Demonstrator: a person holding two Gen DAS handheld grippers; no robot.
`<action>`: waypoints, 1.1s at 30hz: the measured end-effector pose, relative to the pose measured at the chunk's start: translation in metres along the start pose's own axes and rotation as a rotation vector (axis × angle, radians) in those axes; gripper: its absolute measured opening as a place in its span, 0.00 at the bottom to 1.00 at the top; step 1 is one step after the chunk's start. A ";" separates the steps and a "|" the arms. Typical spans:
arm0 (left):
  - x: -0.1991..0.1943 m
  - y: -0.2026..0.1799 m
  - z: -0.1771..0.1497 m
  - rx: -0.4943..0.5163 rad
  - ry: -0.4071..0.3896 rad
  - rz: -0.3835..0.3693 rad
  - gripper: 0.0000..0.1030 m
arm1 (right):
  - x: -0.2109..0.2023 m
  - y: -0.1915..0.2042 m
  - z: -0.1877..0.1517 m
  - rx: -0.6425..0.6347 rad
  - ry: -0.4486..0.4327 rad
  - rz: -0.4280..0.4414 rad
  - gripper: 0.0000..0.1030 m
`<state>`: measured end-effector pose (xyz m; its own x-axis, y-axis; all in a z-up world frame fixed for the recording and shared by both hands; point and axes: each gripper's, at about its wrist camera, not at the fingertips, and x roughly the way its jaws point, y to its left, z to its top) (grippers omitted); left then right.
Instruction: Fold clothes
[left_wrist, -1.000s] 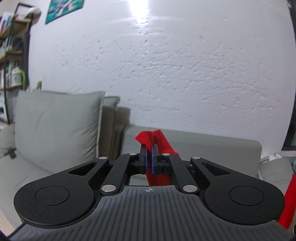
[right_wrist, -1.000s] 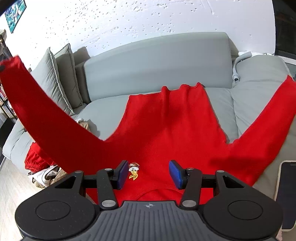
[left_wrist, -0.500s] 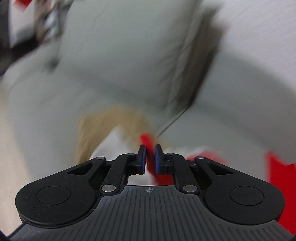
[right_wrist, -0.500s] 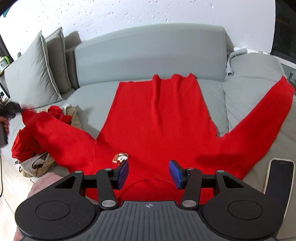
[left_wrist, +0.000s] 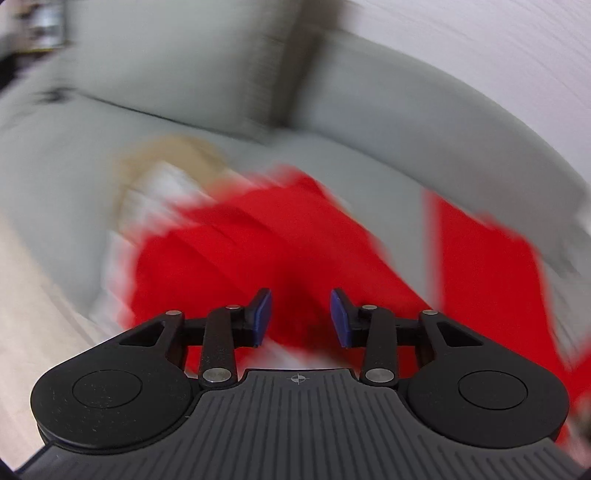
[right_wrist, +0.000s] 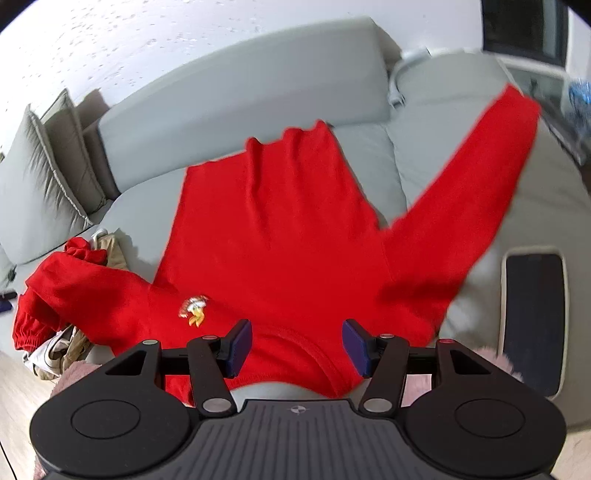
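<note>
On the sofa: your red sweater (right_wrist: 280, 236) lies flat on the grey sofa (right_wrist: 236, 96), collar nearest you, hem up by the backrest.
Sleeves: one runs out over the seat toward the phone side; the other drops onto a heap of clothes (right_wrist: 55, 347) at the other end of the seat.
Left gripper (left_wrist: 300, 318): jaws have just been opening and now stand apart, pads gripping nothing, red cloth lying below the gap.
Right gripper (right_wrist: 297, 347): jaws spread and just been widening a touch, poised over the collar, nothing pinched between them.
Around you: a dark phone (right_wrist: 533, 317) lies on the seat just beside the sleeve; two grey cushions (right_wrist: 40, 166) lean at the far end; a small cartoon patch (right_wrist: 194, 310) sits on the chest.
In the way: the heap of beige and red clothes crowds the sleeve end.
Hard to read: your left view is badly smeared, so the cuff's exact lie is anyone's call; the collar's near edge is cut off behind the right gripper's body.
</note>
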<state>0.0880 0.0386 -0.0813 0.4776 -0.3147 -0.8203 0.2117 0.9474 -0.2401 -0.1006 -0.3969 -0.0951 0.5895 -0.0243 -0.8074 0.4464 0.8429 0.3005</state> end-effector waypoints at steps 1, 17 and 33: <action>0.002 -0.014 -0.009 0.021 0.026 -0.028 0.41 | 0.003 -0.001 -0.003 -0.006 0.010 0.002 0.52; 0.101 -0.182 -0.107 0.354 0.222 0.000 0.44 | 0.051 0.009 -0.041 -0.215 0.151 0.015 0.51; 0.121 -0.178 -0.129 0.374 0.266 -0.007 0.50 | 0.048 -0.022 0.001 -0.216 -0.099 0.044 0.73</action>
<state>-0.0020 -0.1603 -0.2044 0.2499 -0.2490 -0.9357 0.5313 0.8432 -0.0825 -0.0811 -0.4173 -0.1399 0.6731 -0.0290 -0.7390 0.2711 0.9394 0.2100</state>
